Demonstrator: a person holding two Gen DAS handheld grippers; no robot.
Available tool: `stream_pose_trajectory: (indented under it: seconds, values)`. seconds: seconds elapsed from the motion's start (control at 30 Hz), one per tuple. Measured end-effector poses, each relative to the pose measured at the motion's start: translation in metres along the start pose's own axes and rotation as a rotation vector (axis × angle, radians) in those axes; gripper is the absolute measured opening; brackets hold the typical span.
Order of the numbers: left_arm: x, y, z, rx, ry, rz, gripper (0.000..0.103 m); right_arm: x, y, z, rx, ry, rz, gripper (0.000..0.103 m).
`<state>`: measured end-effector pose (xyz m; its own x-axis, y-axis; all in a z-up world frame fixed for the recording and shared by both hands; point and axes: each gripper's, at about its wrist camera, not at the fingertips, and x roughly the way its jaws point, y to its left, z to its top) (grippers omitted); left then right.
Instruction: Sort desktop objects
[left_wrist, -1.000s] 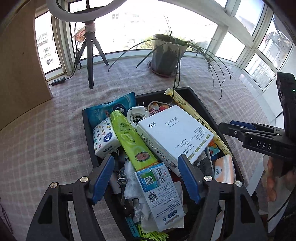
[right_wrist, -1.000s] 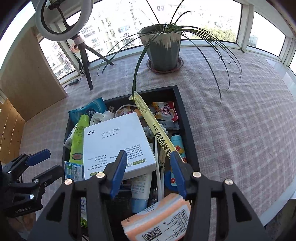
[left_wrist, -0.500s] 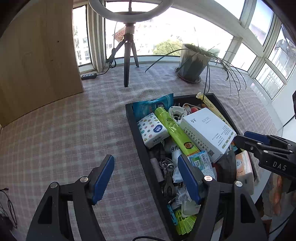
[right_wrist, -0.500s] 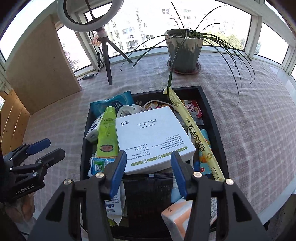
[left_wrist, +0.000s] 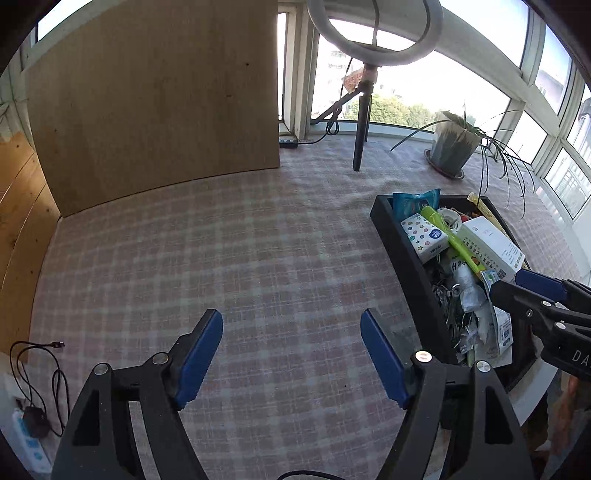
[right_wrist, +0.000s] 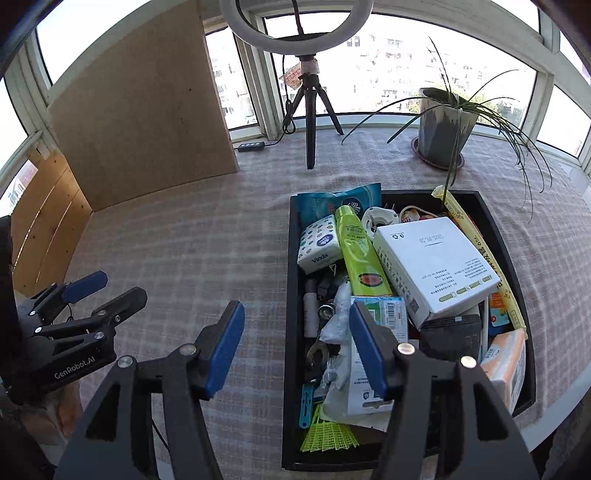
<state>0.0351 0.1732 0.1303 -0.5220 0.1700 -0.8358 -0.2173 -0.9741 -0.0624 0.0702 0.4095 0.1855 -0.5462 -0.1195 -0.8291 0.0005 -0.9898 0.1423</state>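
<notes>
Black tray (right_wrist: 291, 295), crammed with clutter (white box (right_wrist: 432, 266) topmost), green tube (right_wrist: 356, 254)

Home sunroom: bay windows (right_wrist: 388, 66), potted plant (right_wrist: 445, 125)

Both wrist views angled down, close over tablecloth (left_wrist: 258, 258); share tray (right_wrist: 291, 295).
</notes>
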Motion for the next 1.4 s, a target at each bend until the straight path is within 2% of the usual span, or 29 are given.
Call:
stream_pose_trajectory:
  seconds: [0.27, 0.57, 0.77, 1.4]
  values:
    - [0.004, 0.071, -0.027, -0.086, 0.055, 0.075, 0.075, 0.029, 0.071, -0.017, -0.06, 0.031, 0.019, 0.064]
    - [0.005, 0.122, -0.042, -0.153, 0.081, 0.062, 0.075, 0.051, 0.122, -0.026, -0.106, 0.069, 0.048, 0.064]
    - [-0.003, 0.133, -0.048, -0.162, 0.078, 0.07, 0.076, 0.057, 0.138, -0.029, -0.125, 0.08, 0.047, 0.064]
    - [-0.003, 0.135, -0.049, -0.172, 0.078, 0.122, 0.077, 0.067, 0.144, -0.032, -0.141, 0.108, 0.059, 0.064]
